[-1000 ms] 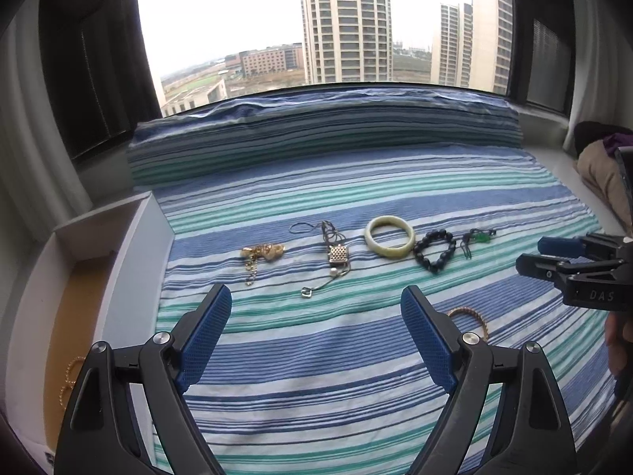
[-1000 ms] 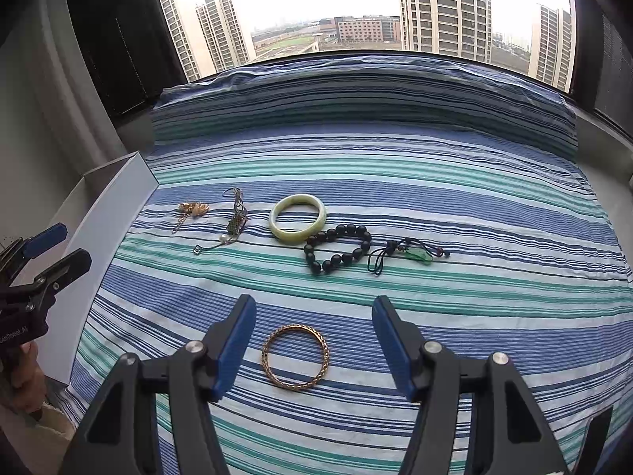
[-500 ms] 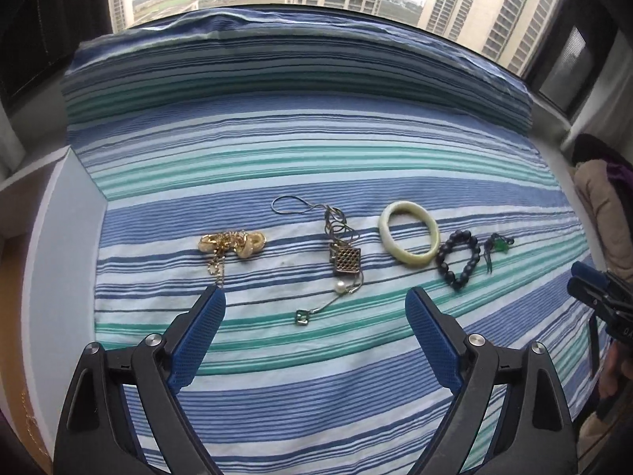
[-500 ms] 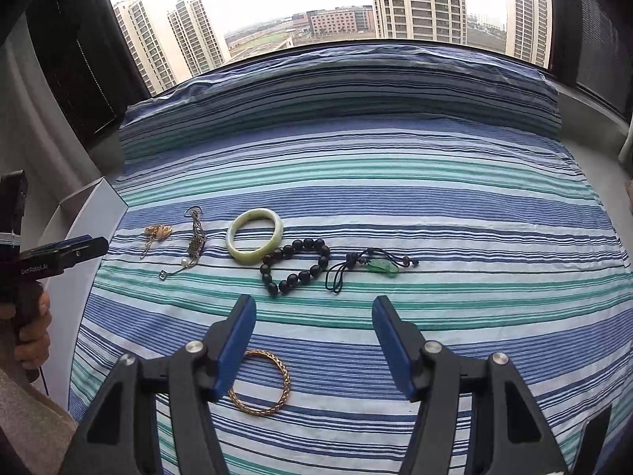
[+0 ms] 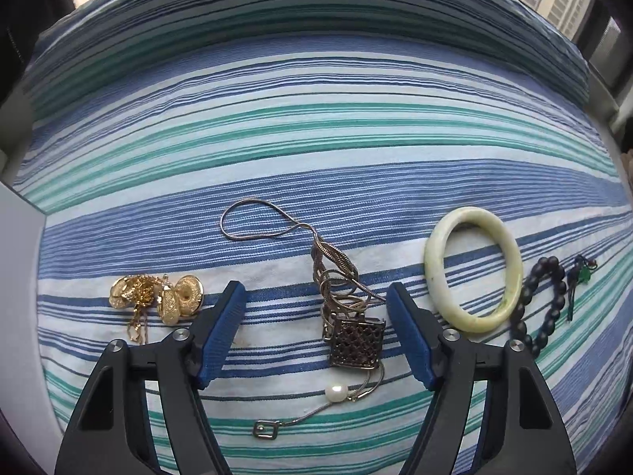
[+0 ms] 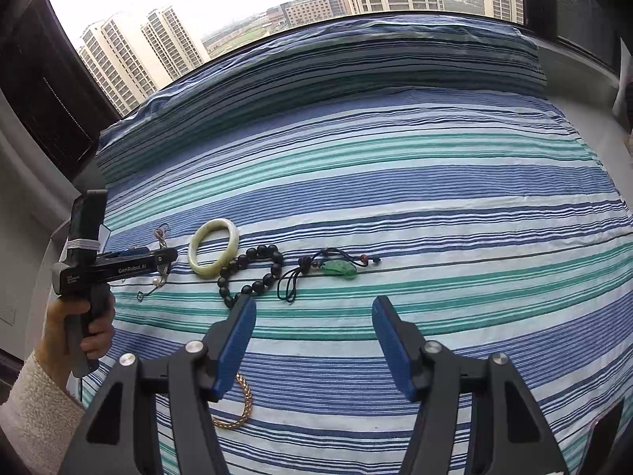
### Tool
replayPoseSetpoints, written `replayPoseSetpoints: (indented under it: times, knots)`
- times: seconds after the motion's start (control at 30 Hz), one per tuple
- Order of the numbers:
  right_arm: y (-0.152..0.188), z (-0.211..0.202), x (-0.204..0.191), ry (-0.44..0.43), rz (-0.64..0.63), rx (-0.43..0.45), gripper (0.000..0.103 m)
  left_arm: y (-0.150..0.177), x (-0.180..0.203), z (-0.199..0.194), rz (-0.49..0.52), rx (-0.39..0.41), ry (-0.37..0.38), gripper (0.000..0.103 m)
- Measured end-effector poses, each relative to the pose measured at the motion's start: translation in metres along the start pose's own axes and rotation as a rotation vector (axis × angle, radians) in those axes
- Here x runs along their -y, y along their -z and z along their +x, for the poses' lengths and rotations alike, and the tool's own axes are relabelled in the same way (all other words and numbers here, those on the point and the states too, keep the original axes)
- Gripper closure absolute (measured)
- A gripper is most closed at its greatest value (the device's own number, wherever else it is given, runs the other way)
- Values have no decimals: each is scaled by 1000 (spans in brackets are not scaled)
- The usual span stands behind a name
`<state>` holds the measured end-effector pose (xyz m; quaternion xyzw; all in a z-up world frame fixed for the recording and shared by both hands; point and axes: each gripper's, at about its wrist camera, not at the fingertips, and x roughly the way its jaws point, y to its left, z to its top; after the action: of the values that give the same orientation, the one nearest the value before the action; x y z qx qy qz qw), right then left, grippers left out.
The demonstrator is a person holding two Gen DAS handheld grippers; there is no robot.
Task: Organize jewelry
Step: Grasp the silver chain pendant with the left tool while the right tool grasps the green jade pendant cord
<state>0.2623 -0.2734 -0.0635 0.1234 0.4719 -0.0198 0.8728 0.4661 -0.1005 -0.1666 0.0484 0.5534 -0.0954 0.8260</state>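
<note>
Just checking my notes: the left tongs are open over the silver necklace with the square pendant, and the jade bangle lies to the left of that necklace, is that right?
Not quite. In the left wrist view the jade bangle lies to the right of the silver necklace, not the left. The left tongs are indeed open over that necklace.

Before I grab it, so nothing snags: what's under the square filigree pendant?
The pendant lies on the necklace's own chain loops, on the striped cloth. Whatever lies directly beneath its body is hidden.

Blue, teal and white striped bed cover (image 5: 316, 150). Pale green jade bangle (image 5: 472, 269) at three o'clock, gold earring cluster (image 5: 156, 297) at nine, black bead bracelet (image 6: 251, 273), blue-padded left claw (image 5: 316, 312).
</note>
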Motion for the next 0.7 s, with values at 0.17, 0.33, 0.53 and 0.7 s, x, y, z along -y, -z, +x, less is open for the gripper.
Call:
replayPoseSetpoints:
  times: [0.17, 0.33, 0.53, 0.7]
  knots:
    - [-13, 43, 27, -58, 155, -83, 41, -1, 5, -3, 9, 31, -2, 79]
    - [-17, 81, 19, -109, 228, -124, 41, 5, -1, -7, -40, 37, 13, 84]
    - [-23, 111, 10, -9, 281, -122, 41, 20, -11, -16, -67, 42, 36, 84]
    - [-35, 125, -6, 79, 239, -68, 40, 32, -20, -20, -75, 40, 44, 84]
